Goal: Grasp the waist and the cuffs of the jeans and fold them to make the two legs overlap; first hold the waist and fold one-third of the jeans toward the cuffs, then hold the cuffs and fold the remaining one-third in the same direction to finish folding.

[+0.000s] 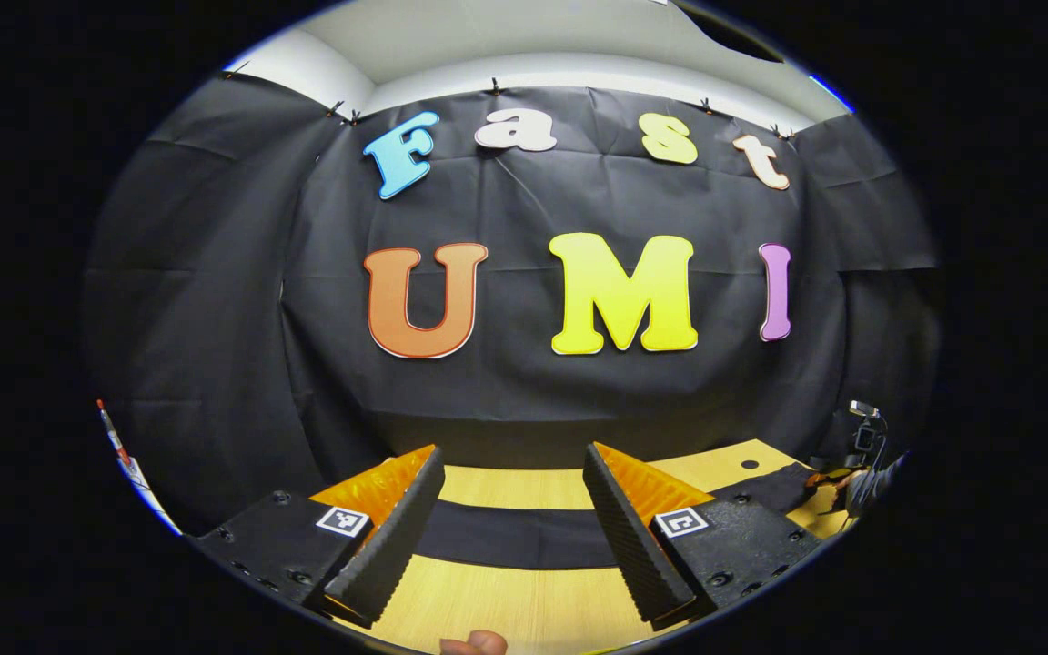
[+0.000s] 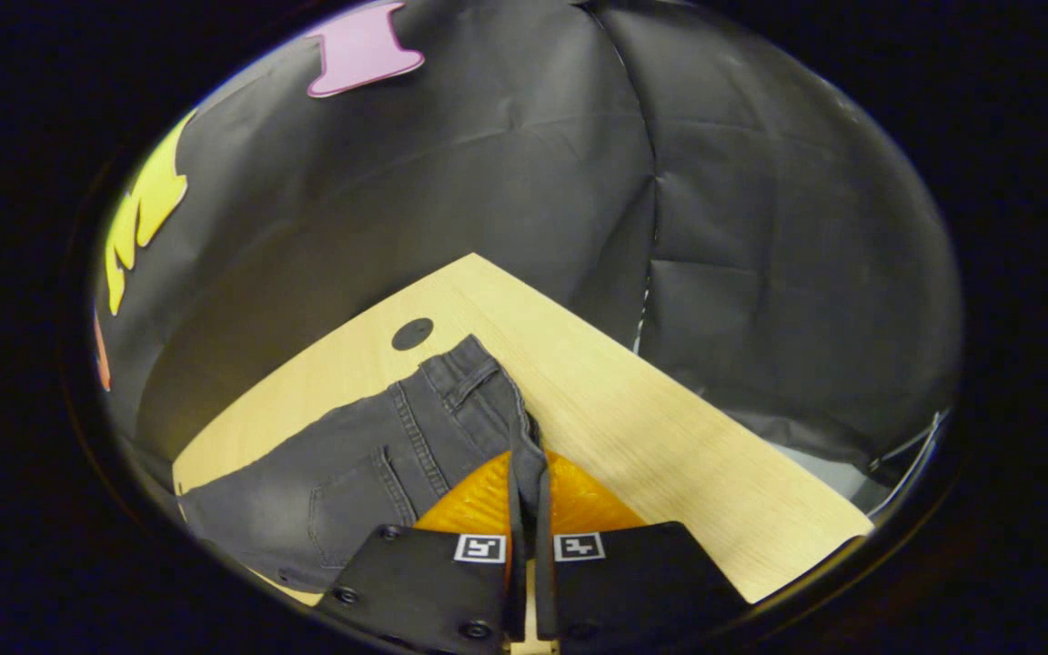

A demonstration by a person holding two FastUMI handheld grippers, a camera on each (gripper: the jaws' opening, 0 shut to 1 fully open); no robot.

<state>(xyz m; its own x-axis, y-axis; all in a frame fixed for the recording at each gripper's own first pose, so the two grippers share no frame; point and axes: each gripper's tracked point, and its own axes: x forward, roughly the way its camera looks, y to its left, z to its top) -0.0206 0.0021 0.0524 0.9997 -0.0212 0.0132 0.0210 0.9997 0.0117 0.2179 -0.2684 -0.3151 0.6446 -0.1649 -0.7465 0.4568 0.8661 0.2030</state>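
Note:
The dark grey jeans (image 2: 369, 464) lie flat on the wooden table (image 2: 633, 409), waist toward the table's far corner. My right gripper (image 2: 529, 446) is shut on the waistband edge, and the cloth rises slightly between its fingers. In the left gripper view the jeans (image 1: 515, 537) show as a dark band across the table. My left gripper (image 1: 513, 455) hovers above that band, open wide, with nothing between its fingers. The other gripper (image 1: 862, 441) is small at the far right, a sleeve (image 1: 874, 487) below it.
A round dark hole (image 2: 412, 334) sits in the table just beyond the waist. The table's right edge (image 2: 760, 437) drops off near my right gripper. Black cloth walls close the booth behind and beside. A fingertip (image 1: 474, 644) shows at the bottom of the left gripper view.

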